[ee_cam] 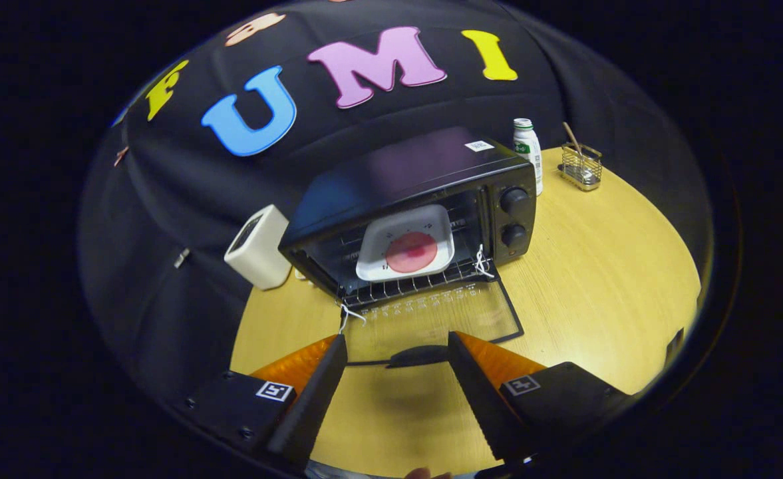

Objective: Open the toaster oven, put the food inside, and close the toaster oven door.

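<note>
**Toaster oven loaded, door down: the closing lift comes next**

Toaster oven [424, 199] is the landmark on the round wooden table [597, 266], and everything else is placed from it. Off its left flank, close beside it, stands a small white box-shaped device [258, 247]. Inside the oven, on the wire rack [418, 283], sits the white square plate [408, 243] carrying the food [411, 253], a round red slice. The glass door [431, 319] lies folded down flat in front of the cavity, and its dark handle [421, 356] is at the far edge from the oven. On the oven's right face are two control knobs [515, 216]; behind its right rear corner stands a white bottle [528, 153], and further right a small wire caddy [581, 166].

The gripper [398, 349] hovers at the handle with its fingers spread apart, gripping nothing; the handle lies between their tips.

Judging from this, loading is done and closing remains. To do it well, the fingers should catch the handle squarely at its middle or get under the door edge, then sweep up and toward the oven along the hinge arc. A slow finish should keep the plate from jolting. Pushing off-centre could twist the door or slide the oven toward the white device.
</note>
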`<state>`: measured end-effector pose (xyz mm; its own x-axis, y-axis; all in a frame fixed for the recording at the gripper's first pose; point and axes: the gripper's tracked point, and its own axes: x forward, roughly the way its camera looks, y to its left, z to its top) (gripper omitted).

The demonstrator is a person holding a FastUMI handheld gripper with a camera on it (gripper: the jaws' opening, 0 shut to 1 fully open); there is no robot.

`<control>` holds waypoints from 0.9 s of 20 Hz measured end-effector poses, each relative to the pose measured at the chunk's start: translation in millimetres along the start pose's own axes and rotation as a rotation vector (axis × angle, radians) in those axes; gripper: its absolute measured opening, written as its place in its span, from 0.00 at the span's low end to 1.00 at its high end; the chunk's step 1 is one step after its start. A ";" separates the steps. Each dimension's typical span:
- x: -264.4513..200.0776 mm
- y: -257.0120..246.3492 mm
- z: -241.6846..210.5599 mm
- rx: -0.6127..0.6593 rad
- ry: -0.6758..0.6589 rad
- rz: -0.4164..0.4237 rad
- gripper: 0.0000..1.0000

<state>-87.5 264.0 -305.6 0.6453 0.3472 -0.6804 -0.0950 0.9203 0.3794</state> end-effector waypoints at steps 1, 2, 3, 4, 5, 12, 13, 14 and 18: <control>0.6 -3.4 -11.6 -0.038 0.025 -0.009 0.98; 3.1 -8.0 -23.8 -0.071 0.048 -0.013 0.98; 8.4 -11.1 -37.3 -0.097 0.076 -0.019 0.99; 13.6 -13.2 -50.7 -0.110 0.106 -0.026 0.98; 18.9 -14.1 -63.2 -0.117 0.134 -0.030 0.98; 63.1 -20.9 -99.8 -0.154 0.174 -0.107 0.99; 67.8 -21.9 -100.5 -0.155 0.176 -0.123 0.99; 72.5 -24.5 -102.3 -0.154 0.182 -0.141 0.99; 86.1 -29.9 -101.4 -0.142 0.192 -0.196 0.99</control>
<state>-105.9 284.7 -439.1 0.5079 0.1759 -0.8432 -0.0970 0.9844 0.1470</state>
